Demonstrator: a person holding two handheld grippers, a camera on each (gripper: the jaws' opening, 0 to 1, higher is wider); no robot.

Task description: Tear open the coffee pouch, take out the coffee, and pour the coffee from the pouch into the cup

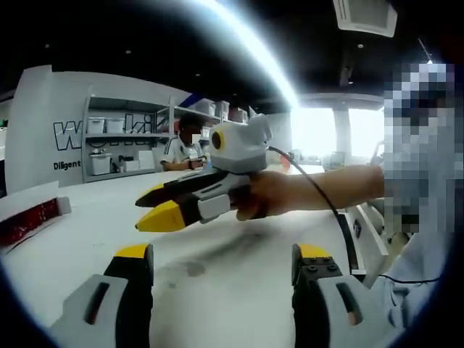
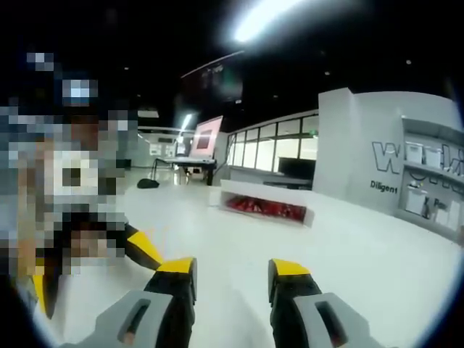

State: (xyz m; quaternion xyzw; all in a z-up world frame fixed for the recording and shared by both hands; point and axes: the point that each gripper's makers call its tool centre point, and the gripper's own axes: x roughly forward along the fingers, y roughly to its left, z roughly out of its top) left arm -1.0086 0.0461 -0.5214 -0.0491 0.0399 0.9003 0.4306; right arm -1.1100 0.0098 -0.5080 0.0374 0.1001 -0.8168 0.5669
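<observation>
left gripper (image 1: 221, 264) spread wide over white table (image 1: 232, 290); right gripper (image 2: 230, 272) parted too, seemingly holding nothing; red-filled box (image 2: 264, 208) beyond.

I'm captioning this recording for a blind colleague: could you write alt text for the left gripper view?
A hand holds the right gripper, its yellow-tipped jaws nearly closed and empty, above a white table. The left gripper opens empty below. A long box with red contents lies at left; a seated person and shelves sit behind.
</observation>
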